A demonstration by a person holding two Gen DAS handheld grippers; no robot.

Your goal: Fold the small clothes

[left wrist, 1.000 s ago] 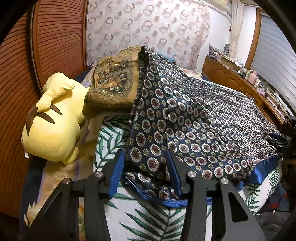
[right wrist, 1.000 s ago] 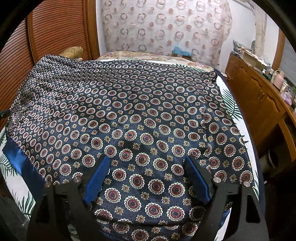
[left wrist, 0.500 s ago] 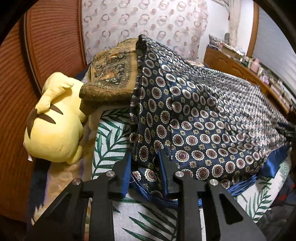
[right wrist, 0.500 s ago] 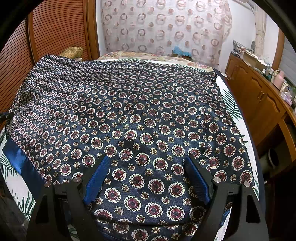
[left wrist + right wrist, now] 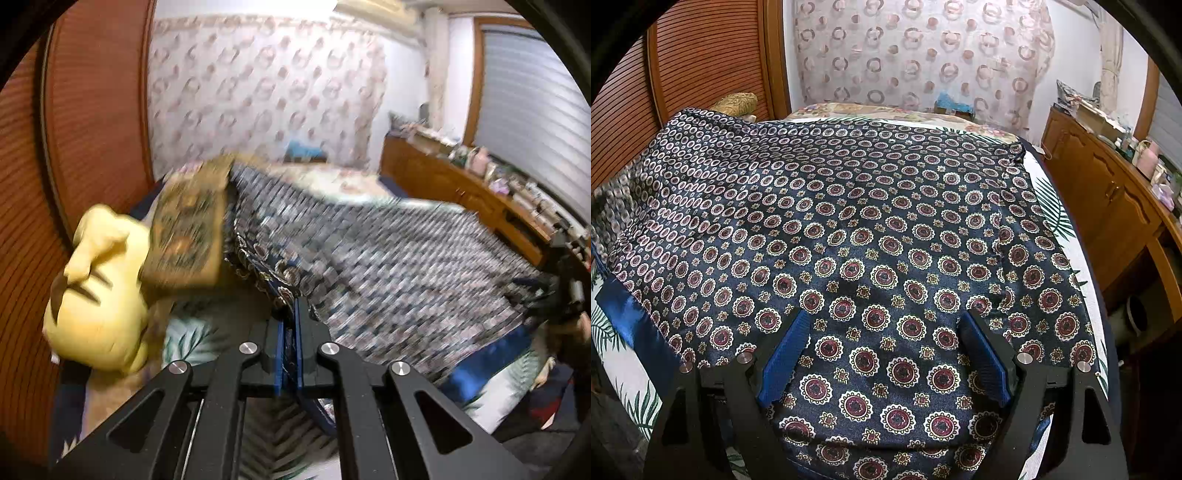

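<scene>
Patterned navy garment spread flat on the bed, covering most of the leaf-print sheet; plain blue hem band along its near-left edge.

Left gripper: jaws pressed together, pinching the garment's near-left corner between the blue pads. Corner raised off the sheet, cloth sloping down from the pinch toward the rest of the garment. View blurred. Grip placed at the corner, presumably so that one edge can be carried across the garment as a fold.

Right gripper: jaws spread wide, pads resting over the garment's near edge with cloth between them, not pinched. Whether the pads touch the cloth: not determinable. Position near the opposite side of the garment from the lifted corner, likely as a ready station for a matching grasp or to hold the cloth down.

Beside the garment's left edge: yellow plush toy and an ochre patterned cushion, both close to the lifted corner. Risk, as a judgement: cloth may snag on the cushion during the fold.

Right of the garment, off the bed: wooden cabinet.

Task stage, as a judgement: first fold starting; no completed fold visible.
</scene>
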